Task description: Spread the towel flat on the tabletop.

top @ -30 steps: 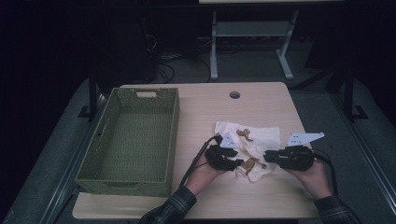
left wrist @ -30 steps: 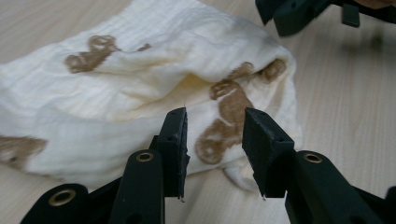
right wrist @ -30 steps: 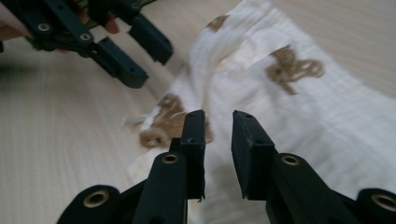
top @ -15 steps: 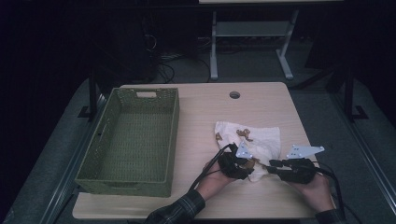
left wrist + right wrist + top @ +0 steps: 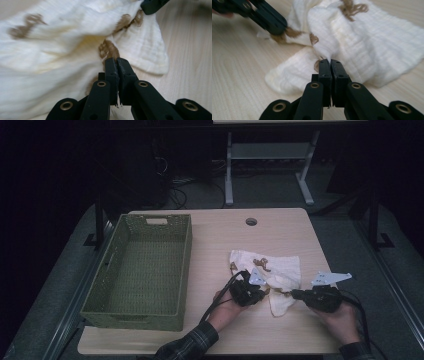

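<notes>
Both tools have just been closing on the cream cloth [image 5: 280,272], which lies crumpled on the right half of the counter [image 5: 210,245], just beside the empty green basket [image 5: 140,270] at the left. The left hand-held gripper [image 5: 117,61] now stands pressed together, pinching a fold of the fabric at a brown printed patch, and the right hand-held gripper [image 5: 329,62] is likewise clamped on a fold near the cloth's near edge; in the high view the two sit close to each other, the left [image 5: 260,290] and the right [image 5: 295,294] at the near edge of the cloth. The step in hand looks like taking hold of the cloth to spread or fold it. To do it well, keep both pinches firm, lift only slightly so the fabric hangs free of the counter, then draw the hands apart evenly, so that neither fold slips out and the cloth opens flat rather than twisting.
</notes>
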`<state>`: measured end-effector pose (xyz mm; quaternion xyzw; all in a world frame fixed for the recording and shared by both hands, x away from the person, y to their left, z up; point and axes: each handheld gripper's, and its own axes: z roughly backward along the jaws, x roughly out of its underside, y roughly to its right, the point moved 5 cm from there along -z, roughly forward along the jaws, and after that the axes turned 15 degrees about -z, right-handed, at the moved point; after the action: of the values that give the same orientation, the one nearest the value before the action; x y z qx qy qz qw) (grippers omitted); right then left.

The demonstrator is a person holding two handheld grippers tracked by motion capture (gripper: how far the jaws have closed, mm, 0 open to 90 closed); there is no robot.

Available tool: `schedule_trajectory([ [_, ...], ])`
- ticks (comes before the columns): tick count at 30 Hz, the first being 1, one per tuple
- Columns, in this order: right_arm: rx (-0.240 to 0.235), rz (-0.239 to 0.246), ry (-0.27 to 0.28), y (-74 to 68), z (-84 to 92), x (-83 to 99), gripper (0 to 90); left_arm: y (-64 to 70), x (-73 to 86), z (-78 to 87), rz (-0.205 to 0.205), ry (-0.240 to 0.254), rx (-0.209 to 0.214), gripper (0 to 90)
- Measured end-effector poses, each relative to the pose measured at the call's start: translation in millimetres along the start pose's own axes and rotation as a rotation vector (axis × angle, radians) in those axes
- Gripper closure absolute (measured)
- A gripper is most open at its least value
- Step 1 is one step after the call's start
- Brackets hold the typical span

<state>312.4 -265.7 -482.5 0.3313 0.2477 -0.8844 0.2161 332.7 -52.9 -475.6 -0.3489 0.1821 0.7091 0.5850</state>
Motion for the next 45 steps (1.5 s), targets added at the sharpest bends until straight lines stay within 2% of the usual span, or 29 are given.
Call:
schedule_trajectory([
  [3,0.012,0.0,0.021,6.8,5.9,-2.9,87.4,-10.5,0.6,18.9,0.032,0.017,-0.031,86.8],
  [7,0.033,-0.002,0.039,18.7,12.0,-7.1,87.5,-17.5,7.0,36.6,0.065,0.023,-0.047,86.7],
  [12,0.064,-0.006,0.048,31.9,16.8,-10.5,87.8,-24.4,17.4,53.1,0.101,0.005,-0.082,86.8],
  [17,0.073,-0.018,0.019,44.4,5.7,-12.7,88.0,-35.4,31.1,52.5,0.142,-0.035,-0.117,86.7],
  [19,0.082,-0.012,0.004,50.2,-1.3,-13.9,88.2,-42.9,36.6,48.9,0.162,-0.052,-0.151,86.7],
  [22,0.086,-0.017,-0.013,59.5,-10.6,-16.8,88.2,-48.7,42.1,41.1,0.187,-0.073,-0.164,86.6],
  [24,0.089,-0.026,-0.024,62.2,-15.8,-17.1,88.2,-51.4,46.3,34.2,0.169,-0.102,-0.169,86.5],
  [27,0.088,-0.03,-0.033,64.2,-20.8,-16.2,88.0,-53.9,52.2,24.4,0.167,-0.129,-0.181,84.7],
  [29,0.086,-0.032,-0.027,63.8,-19.2,-16.3,84.1,-55.4,54.1,23.5,0.172,-0.134,-0.183,80.9],
  [31,0.071,-0.049,-0.012,62.7,-16.2,-17.1,78.5,-54.2,51.8,28.0,0.172,-0.119,-0.186,76.4],
  [33,0.067,-0.048,0.011,61.7,-9.7,-19.0,74.4,-49.8,46.6,36.6,0.157,-0.096,-0.191,72.9],
  [36,0.063,-0.038,0.046,57.6,2.8,-20.3,70.7,-38.6,38.8,47.9,0.147,-0.058,-0.167,71.4],
  [38,0.053,-0.038,0.056,53.5,10.3,-18.5,70.1,-30.2,34.8,50.7,0.13,-0.051,-0.148,70.7],
  [42,0.026,-0.019,0.035,44.0,19.2,-8.9,70.1,-18.3,39.8,43.6,0.092,-0.101,-0.131,68.7],
  [45,0.007,-0.014,0.012,34.7,19.9,-0.6,69.4,-16.7,45.9,34.2,0.1,-0.128,-0.116,67.5],
])
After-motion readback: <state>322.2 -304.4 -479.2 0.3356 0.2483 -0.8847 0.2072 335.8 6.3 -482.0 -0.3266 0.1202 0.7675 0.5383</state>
